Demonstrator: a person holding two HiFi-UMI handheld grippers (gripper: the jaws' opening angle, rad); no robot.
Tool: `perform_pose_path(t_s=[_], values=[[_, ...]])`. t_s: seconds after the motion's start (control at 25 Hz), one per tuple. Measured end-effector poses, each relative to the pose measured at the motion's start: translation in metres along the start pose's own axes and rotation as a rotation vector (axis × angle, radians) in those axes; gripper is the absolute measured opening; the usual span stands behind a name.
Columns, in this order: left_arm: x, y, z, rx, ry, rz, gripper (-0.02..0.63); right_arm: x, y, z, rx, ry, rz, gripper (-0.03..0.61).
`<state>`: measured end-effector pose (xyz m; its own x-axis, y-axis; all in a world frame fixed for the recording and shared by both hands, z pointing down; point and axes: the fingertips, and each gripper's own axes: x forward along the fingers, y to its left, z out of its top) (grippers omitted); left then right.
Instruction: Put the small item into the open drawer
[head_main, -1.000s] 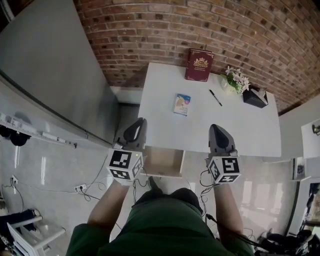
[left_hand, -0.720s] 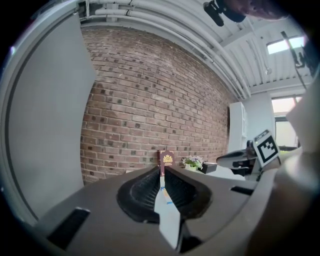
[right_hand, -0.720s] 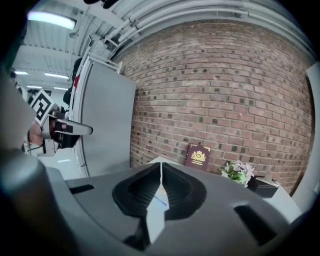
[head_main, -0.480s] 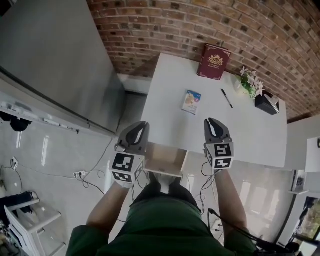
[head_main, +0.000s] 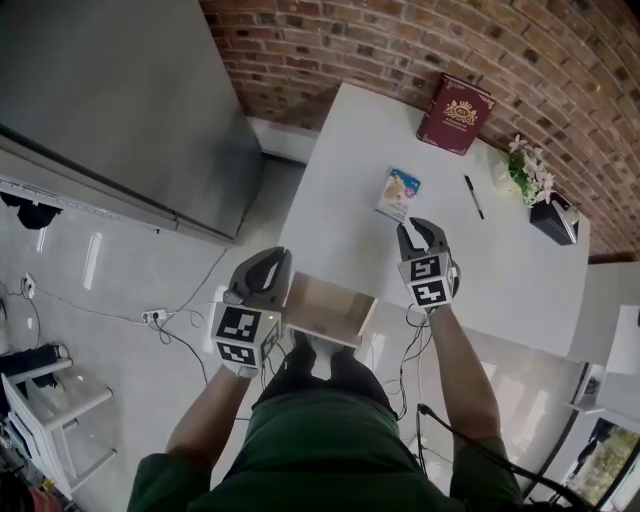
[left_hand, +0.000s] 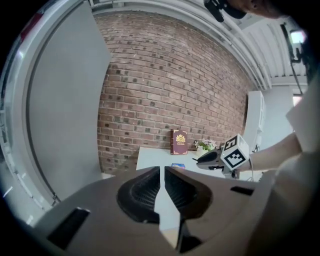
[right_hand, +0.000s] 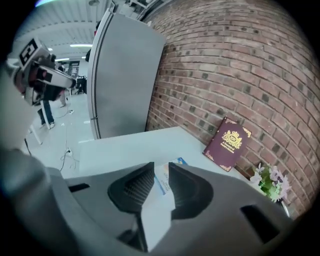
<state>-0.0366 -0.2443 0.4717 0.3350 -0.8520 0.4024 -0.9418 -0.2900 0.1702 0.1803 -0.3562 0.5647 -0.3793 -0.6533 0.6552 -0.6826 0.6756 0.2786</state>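
Note:
The small item (head_main: 399, 193), a blue and white packet, lies flat on the white table (head_main: 330, 190). My right gripper (head_main: 420, 231) hovers over the table just short of it. Its jaws are opening with nothing between them, and in the right gripper view the packet (right_hand: 162, 181) shows through the gap of the right gripper (right_hand: 161, 170). The open wooden drawer (head_main: 325, 310) sticks out from the table's near edge. My left gripper (head_main: 264, 272) hangs to the left of the drawer, off the table, and the left gripper (left_hand: 162, 170) is shut and empty.
A maroon book (head_main: 456, 99) leans on the brick wall at the table's back. A pen (head_main: 474, 197), a small flower pot (head_main: 528, 172) and a black box (head_main: 556, 218) sit at the right. A tall grey cabinet (head_main: 120, 90) stands left. Cables (head_main: 160, 318) lie on the floor.
The right gripper has moved forward over the table toward the packet and its jaws have parted. The left gripper stays beside the drawer. The whole view has shifted closer.

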Motion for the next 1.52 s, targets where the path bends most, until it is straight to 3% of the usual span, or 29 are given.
perform_pose_path(t_s=[0.36,0.72,1.12,1.32,1.52], values=[[-0.021,0.034,-0.034,-0.061,0.055,0.111,0.025,0.075,0.012,-0.048,-0.221,0.206,0.083,0.123],[-0.035,0.042,-0.048,-0.112,0.085,0.156,0.025,0.110,0.017,-0.067,-0.357,0.299,0.103,0.126],[-0.037,0.033,-0.055,-0.127,0.103,0.165,0.025,0.115,0.016,-0.073,-0.419,0.308,0.088,0.095],[-0.037,0.023,-0.053,-0.124,0.097,0.155,0.025,0.104,0.017,-0.073,-0.383,0.299,0.098,0.068],[-0.037,0.011,-0.053,-0.120,0.088,0.148,0.025,0.085,0.016,-0.063,-0.344,0.226,0.105,0.049]])
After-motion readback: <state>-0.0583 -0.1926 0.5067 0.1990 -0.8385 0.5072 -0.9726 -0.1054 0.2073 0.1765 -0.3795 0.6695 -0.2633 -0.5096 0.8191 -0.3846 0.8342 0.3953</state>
